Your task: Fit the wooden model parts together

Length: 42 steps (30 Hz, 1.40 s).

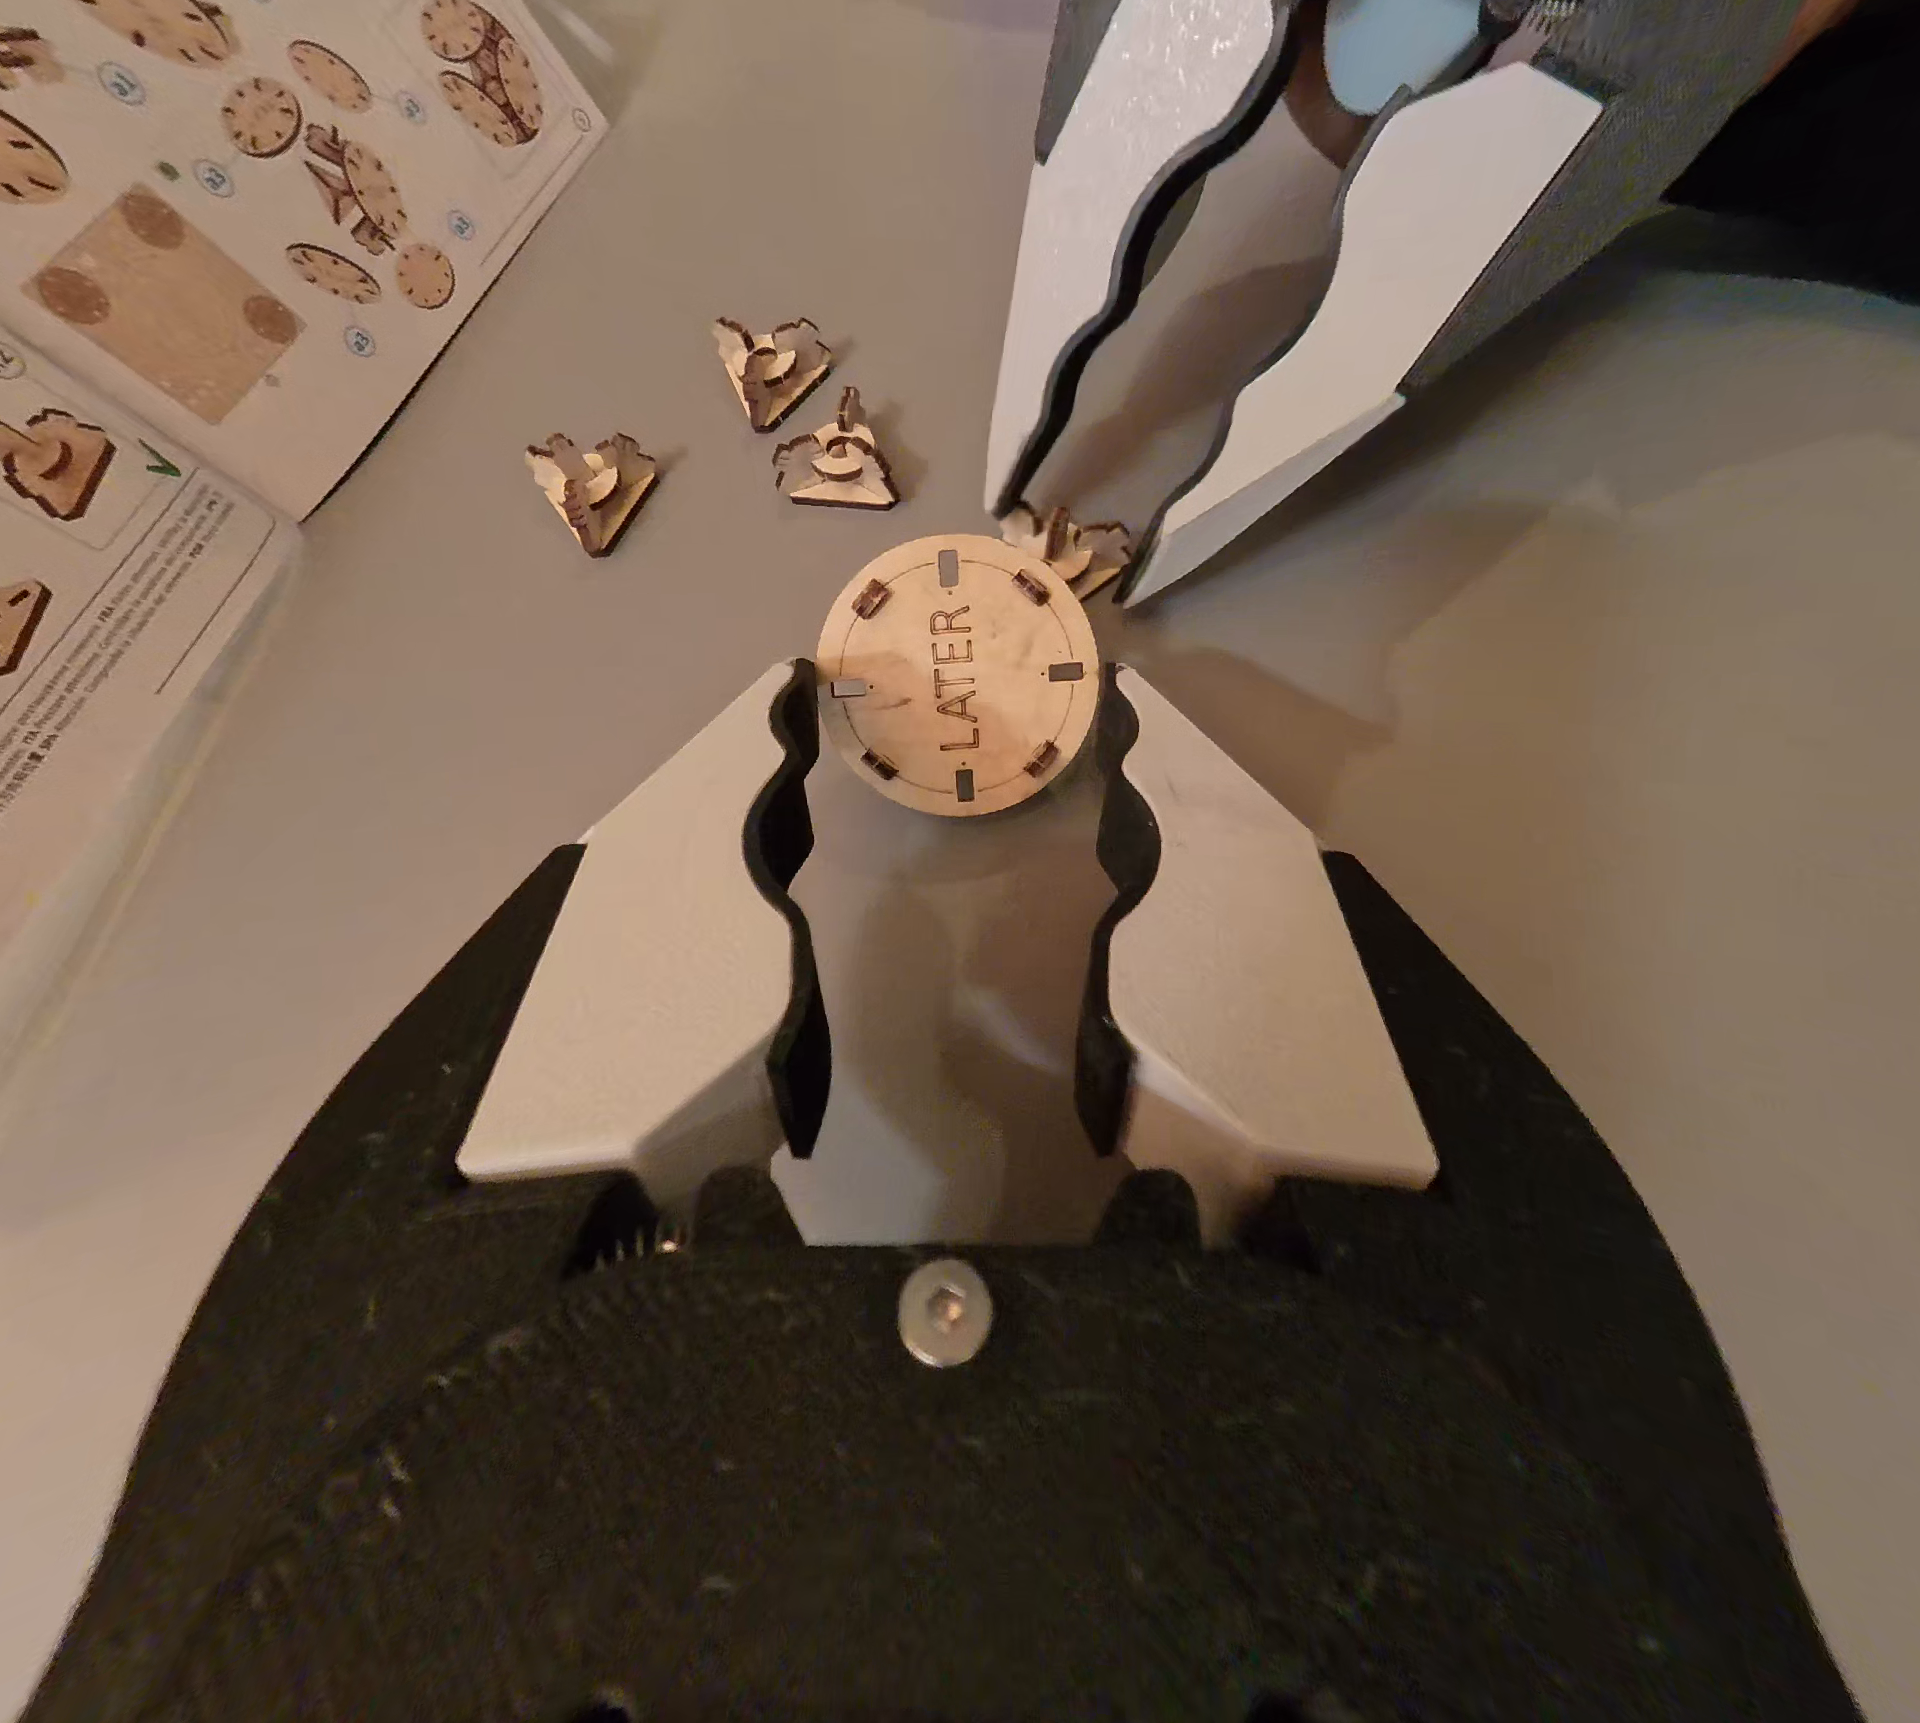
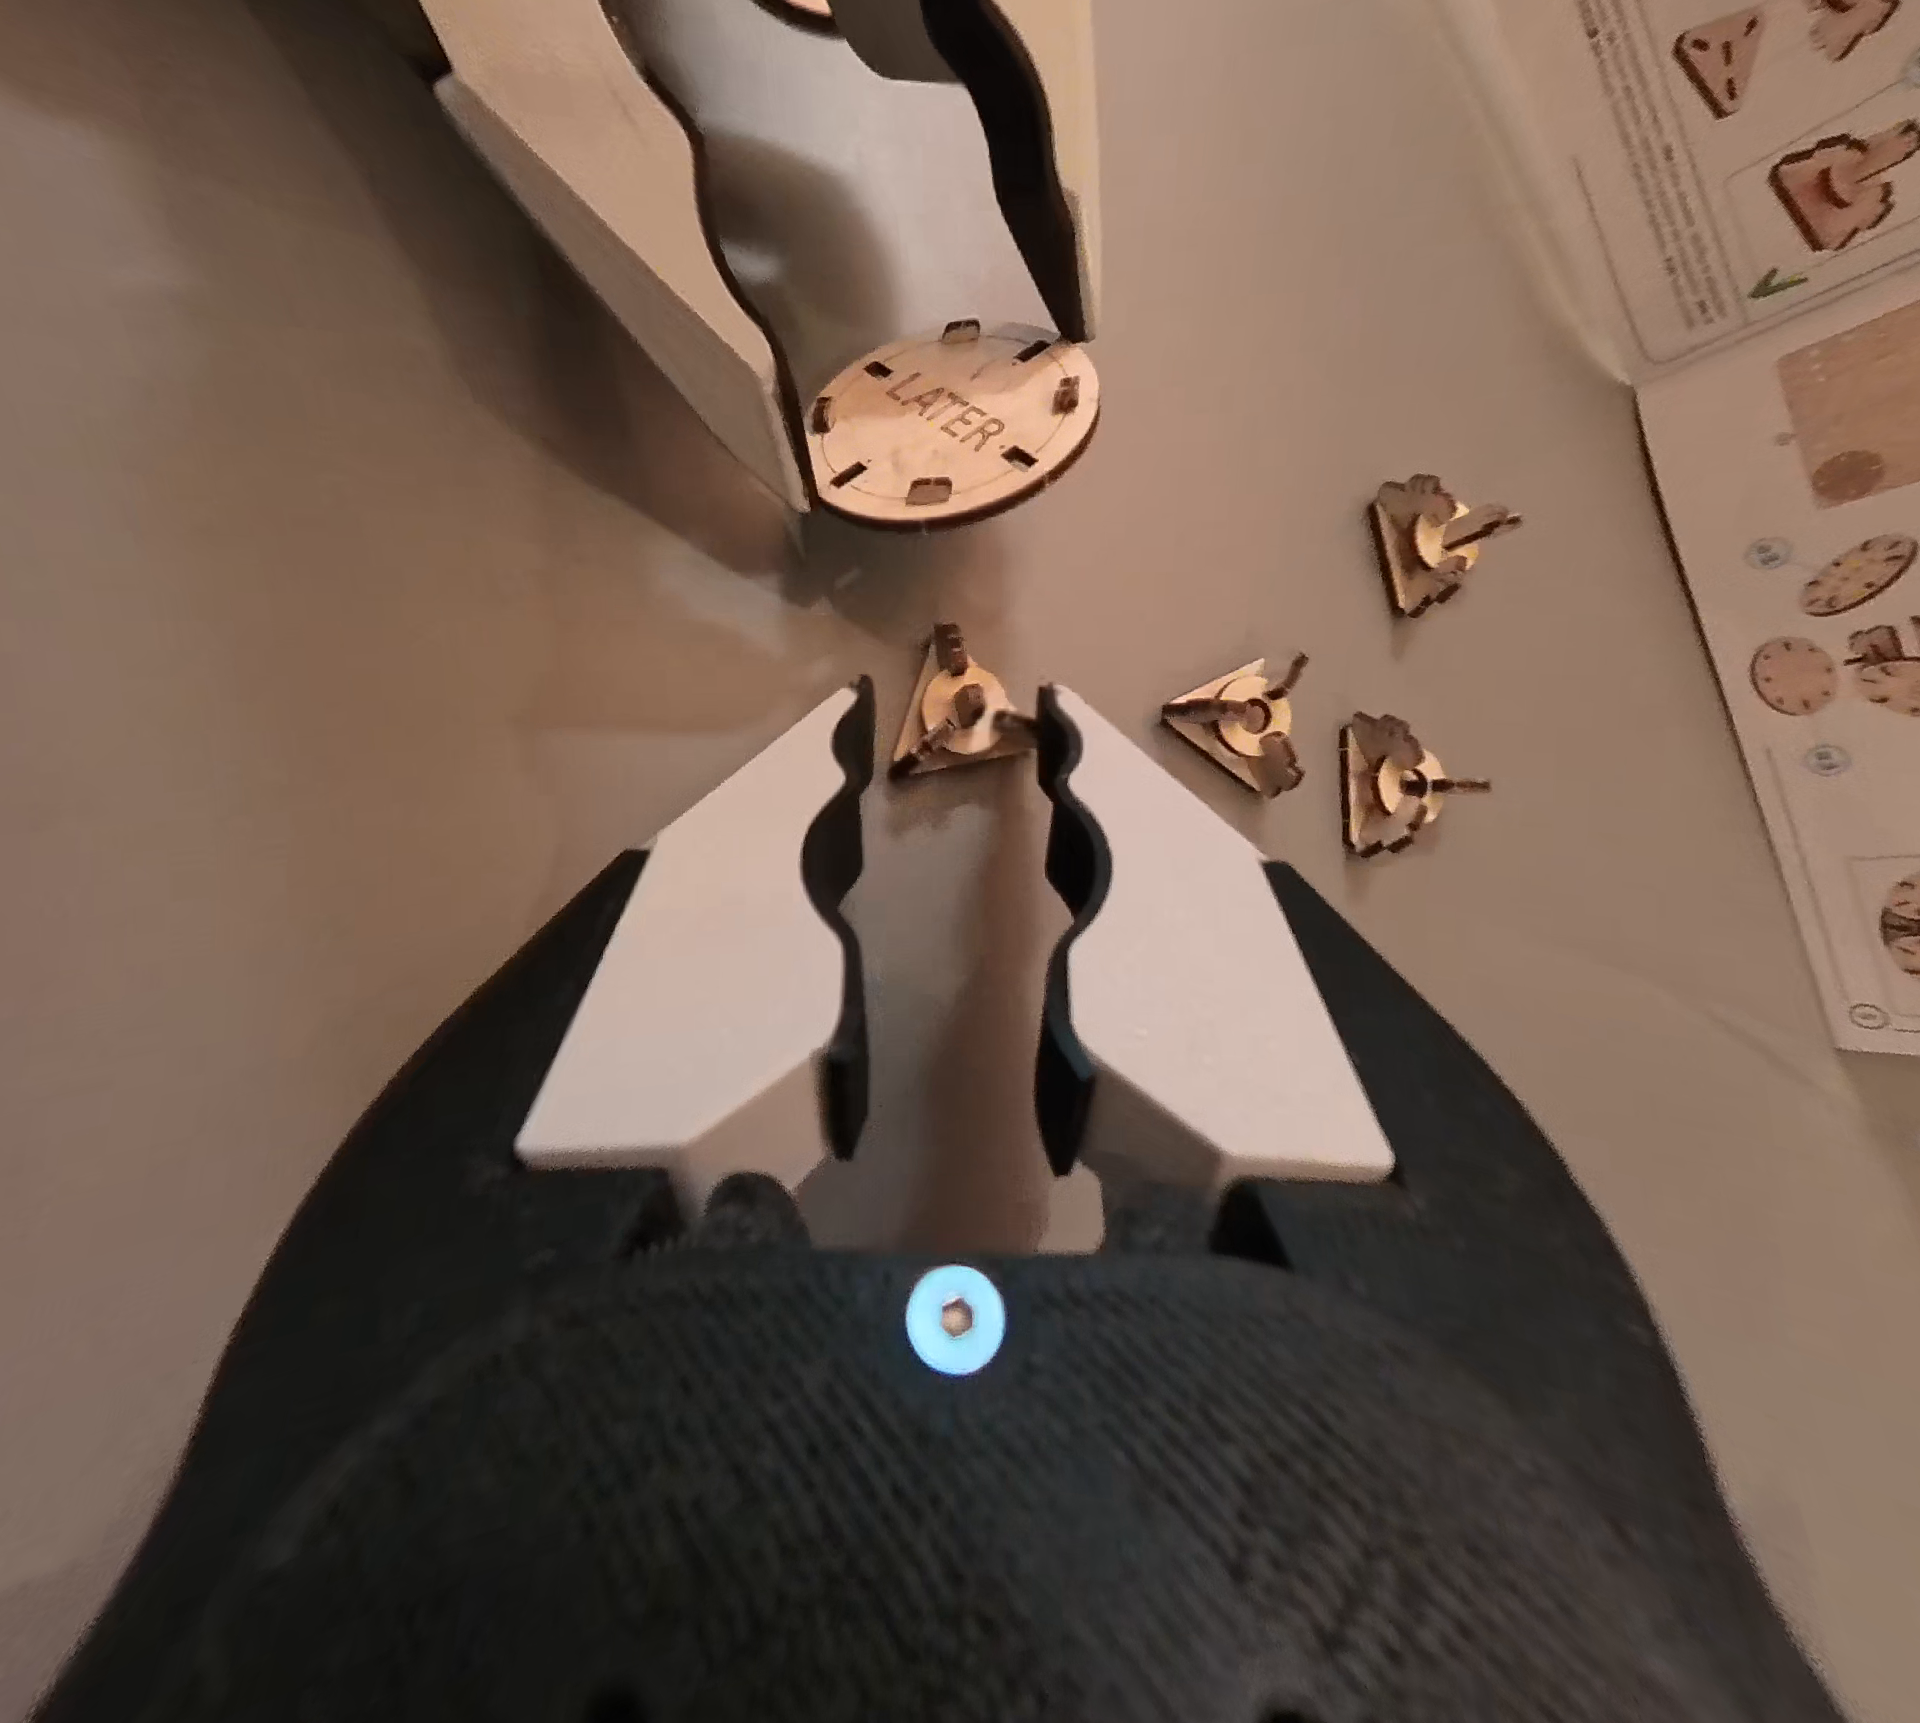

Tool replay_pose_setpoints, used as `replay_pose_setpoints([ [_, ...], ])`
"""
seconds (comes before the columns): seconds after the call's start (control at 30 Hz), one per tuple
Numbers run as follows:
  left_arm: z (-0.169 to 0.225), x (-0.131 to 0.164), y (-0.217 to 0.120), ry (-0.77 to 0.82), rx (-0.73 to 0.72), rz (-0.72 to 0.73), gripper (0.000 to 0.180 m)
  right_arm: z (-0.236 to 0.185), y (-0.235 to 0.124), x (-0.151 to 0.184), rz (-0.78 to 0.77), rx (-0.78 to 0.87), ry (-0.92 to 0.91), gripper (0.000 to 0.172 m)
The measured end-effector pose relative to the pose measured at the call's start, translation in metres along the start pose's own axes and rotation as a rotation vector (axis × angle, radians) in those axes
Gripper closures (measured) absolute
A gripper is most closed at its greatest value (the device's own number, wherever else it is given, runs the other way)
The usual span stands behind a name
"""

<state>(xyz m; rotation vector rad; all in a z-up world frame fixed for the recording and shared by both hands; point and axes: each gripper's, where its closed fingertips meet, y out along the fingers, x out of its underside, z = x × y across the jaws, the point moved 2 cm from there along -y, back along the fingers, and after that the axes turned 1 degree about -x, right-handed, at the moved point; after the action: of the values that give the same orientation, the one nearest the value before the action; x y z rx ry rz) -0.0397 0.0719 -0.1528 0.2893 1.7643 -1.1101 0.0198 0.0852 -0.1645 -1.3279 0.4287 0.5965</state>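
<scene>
- Pale plywood is the material throughout: a round laser-cut wooden disc (image 1: pixel 957 674) with dark slots about its rim and engraved lettering across its face sits between the fingertips of the left gripper (image 1: pixel 956 686).
- The left gripper is clamped on that disc by its edges. In the right wrist view the disc (image 2: pixel 951 426) bridges both tips and sits clear of the grey surface (image 1: pixel 1558 738), face up, which would leave its slots open from above.
- The right gripper (image 2: pixel 951 707) has its jaws apart, straddling a small triangular wooden piece with upright tabs (image 2: pixel 961 717). That piece lies flat on the surface. The right pad (image 2: pixel 1055 717) appears to touch one tab, while the left pad stands off with a gap, so nothing is gripped.
- This triangular piece lies just beyond the disc's far edge in the left wrist view (image 1: pixel 1075 546), so the two grippers work close together.
- Three more triangular wooden pieces (image 2: pixel 1236 723) (image 2: pixel 1387 785) (image 2: pixel 1429 556) lie scattered to the right of the right gripper, apart from one another.
- A printed instruction sheet with assembly drawings (image 1: pixel 260 115) lies open at the far left of the surface, within easy sight.
- The gripper fingers are smooth grey wedges with wavy black pads; the wood shows dark burnt edges.
</scene>
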Motion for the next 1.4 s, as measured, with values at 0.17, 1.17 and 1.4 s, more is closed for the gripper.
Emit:
replay_pose_setpoints([
  [0.17,0.001,0.000,0.000,0.005,0.001,-0.004,0.127,0.003,0.000,0.006,0.063,-0.070,0.068,0.122],
  [1.17,0.019,-0.018,-0.004,-0.041,0.120,0.114,0.128,0.002,-0.024,-0.017,0.288,-0.170,0.140,0.140],
  [1.4,0.026,-0.009,0.000,0.029,0.128,0.046,0.128,-0.003,-0.023,-0.017,0.247,-0.144,0.091,0.140],
])
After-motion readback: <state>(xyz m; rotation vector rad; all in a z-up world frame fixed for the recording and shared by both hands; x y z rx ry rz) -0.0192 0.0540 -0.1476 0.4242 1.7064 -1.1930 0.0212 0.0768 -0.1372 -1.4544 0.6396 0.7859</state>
